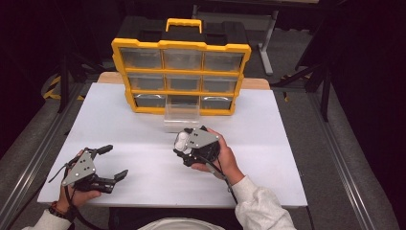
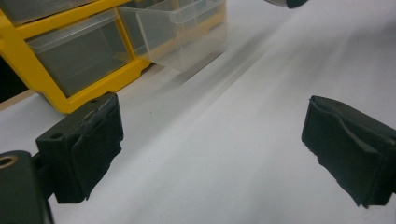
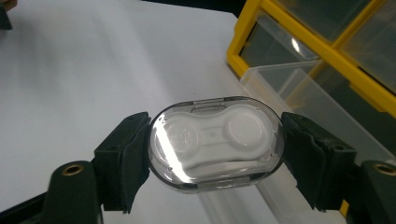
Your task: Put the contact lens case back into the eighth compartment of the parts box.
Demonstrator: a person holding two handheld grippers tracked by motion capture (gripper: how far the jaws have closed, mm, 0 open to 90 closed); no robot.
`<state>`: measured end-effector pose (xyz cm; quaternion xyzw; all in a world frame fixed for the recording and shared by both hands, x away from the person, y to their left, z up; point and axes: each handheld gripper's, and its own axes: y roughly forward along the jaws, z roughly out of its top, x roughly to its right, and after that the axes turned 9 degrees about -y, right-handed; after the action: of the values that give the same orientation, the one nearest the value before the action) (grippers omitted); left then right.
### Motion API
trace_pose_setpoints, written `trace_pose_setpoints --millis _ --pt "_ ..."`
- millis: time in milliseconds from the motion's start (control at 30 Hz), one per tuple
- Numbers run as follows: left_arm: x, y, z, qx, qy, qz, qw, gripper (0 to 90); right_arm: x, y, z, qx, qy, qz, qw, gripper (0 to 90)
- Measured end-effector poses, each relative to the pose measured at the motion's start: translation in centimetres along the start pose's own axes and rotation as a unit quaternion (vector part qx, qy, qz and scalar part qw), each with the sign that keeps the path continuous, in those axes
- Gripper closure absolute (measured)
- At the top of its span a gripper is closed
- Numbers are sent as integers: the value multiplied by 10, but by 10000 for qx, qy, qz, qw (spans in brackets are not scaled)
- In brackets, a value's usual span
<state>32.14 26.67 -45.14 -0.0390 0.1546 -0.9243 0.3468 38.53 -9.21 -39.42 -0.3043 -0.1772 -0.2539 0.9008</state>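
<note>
Just in front of the pulled-out clear plastic drawer of the yellow organizer, the right gripper pinches an oval, clear-lidded white case with 2 round wells by its ends. The left gripper sits spread wide over the white table.

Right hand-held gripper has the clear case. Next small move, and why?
Probably carry the case forward over the pulled-out drawer and lower it in. The right hand-held gripper clamps the case between its jaws just short of that drawer, the only one drawn out of the yellow organizer. The left hand-held gripper is open, holding nothing.
</note>
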Motion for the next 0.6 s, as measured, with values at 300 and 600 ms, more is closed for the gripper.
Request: trace_pose_setpoints --millis 300,600 --pt "1 0 0 13 9 -2 10000 63 26 -8 0 -63 -61 -514 9986 275" --pt "1 1 0 -6 1 -12 10000 62 54 -7 2 -102 135 -730 9972 275"
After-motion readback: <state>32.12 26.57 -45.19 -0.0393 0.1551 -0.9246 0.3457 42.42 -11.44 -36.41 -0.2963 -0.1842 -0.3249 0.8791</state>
